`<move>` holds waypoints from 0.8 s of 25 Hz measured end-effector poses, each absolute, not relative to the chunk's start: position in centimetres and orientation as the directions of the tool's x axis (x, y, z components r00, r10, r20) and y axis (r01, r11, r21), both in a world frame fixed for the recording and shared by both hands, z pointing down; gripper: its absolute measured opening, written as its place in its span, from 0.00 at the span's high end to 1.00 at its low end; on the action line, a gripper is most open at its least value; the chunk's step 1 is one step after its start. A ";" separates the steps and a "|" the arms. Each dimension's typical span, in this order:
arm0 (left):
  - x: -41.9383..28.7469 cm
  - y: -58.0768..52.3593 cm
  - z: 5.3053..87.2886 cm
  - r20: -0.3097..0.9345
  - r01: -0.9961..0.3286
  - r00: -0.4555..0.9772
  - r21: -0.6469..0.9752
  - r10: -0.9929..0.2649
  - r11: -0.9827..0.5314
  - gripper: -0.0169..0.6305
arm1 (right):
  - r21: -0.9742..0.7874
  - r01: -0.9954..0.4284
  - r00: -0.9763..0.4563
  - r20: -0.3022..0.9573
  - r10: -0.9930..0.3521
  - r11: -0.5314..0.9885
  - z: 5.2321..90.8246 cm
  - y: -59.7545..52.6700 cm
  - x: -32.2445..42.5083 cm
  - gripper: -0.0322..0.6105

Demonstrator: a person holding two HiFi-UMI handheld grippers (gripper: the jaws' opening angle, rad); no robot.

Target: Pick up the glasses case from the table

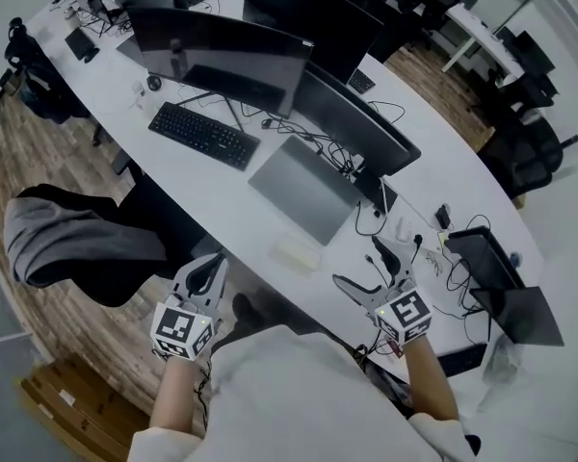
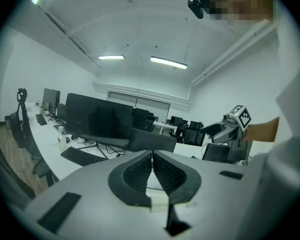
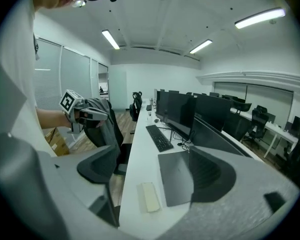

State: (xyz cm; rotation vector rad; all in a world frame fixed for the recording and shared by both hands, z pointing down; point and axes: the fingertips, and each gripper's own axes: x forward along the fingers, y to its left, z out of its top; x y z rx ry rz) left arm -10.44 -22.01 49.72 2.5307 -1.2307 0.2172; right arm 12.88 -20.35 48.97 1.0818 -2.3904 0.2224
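The glasses case (image 1: 297, 255) is a pale, flat, oblong box lying near the front edge of the white table (image 1: 270, 215), left of a flat grey laptop. In the right gripper view the glasses case (image 3: 150, 196) lies on the table below and between the two fingers. My right gripper (image 1: 361, 263) hovers just right of the case, its jaws wide open with nothing in them. My left gripper (image 1: 212, 266) hangs off the table's front edge, over the floor, left of the case. Its jaws (image 2: 152, 164) are shut with nothing between them.
The grey laptop (image 1: 303, 189) lies right of the case, with tilted monitors (image 1: 222, 56) and a black keyboard (image 1: 204, 135) behind. Cables and a dark tablet (image 1: 482, 258) crowd the table's right end. A chair draped with a grey jacket (image 1: 77, 239) stands at the left.
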 end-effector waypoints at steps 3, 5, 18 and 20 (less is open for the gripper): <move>-10.2 -21.5 51.3 0.279 -0.789 0.615 0.222 -0.738 -0.573 0.96 | 0.040 -0.703 -0.575 0.554 -0.601 0.710 51.1 -20.6 12.2 0.26; -10.2 -21.1 52.4 0.285 -0.791 0.612 0.222 -0.737 -0.571 0.96 | 0.011 -0.686 -0.586 0.584 -0.561 0.727 52.8 -20.9 11.8 0.26; -10.5 -20.6 56.9 0.369 -0.840 0.542 0.258 -0.755 -0.477 0.96 | -0.096 -0.537 -0.584 0.759 -0.288 0.838 65.2 -21.6 8.8 0.26; -10.3 -20.3 57.6 0.391 -0.841 0.540 0.272 -0.745 -0.467 0.96 | -0.111 -0.518 -0.578 0.777 -0.252 0.848 67.1 -21.7 8.5 0.26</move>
